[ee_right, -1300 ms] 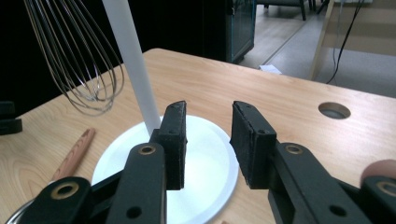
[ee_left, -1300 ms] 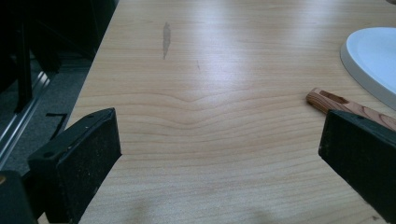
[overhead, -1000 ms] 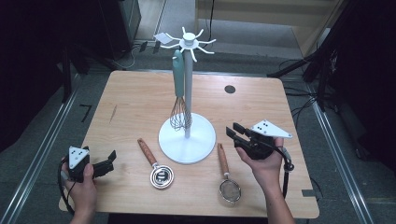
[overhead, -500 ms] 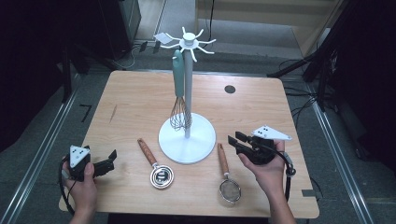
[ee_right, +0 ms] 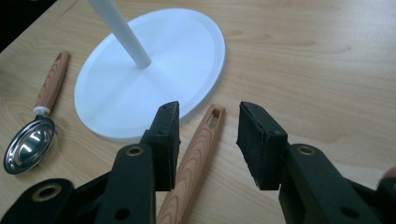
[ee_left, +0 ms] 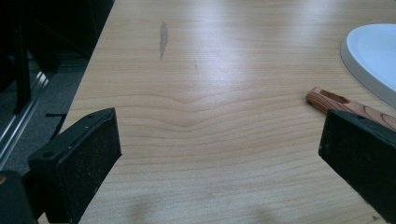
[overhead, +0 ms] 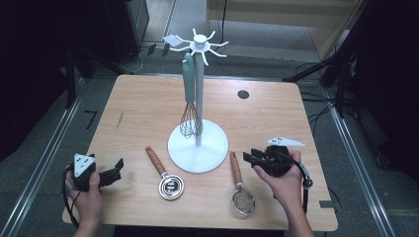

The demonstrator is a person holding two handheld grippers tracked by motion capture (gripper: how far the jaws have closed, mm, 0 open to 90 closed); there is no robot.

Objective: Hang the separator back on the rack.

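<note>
A white hook stand (overhead: 199,98) rises mid-table, and a teal-handled whisk (overhead: 188,94) hangs from it. A wood-handled metal scoop (overhead: 166,176) lies left of the stand's base. To the base's right lies a wood-handled strainer (overhead: 240,183). My right gripper (overhead: 250,157) is open, low over the top end of the strainer's handle (ee_right: 198,154), which runs between the jaws without being pinched. At the front left of the table my left gripper (overhead: 117,171) rests wide open and holds nothing. The scoop's handle tip (ee_left: 343,103) shows beside its right jaw.
The stand's round base (ee_right: 154,70) lies just beyond my right gripper's jaws, with the scoop (ee_right: 32,135) to its left. A dark round hole (overhead: 243,94) marks the back right of the wooden table (overhead: 143,108). Cables and dark equipment surround the table.
My right gripper has come down and in toward the strainer's handle, now straddling its upper end. The left gripper has stayed put.
</note>
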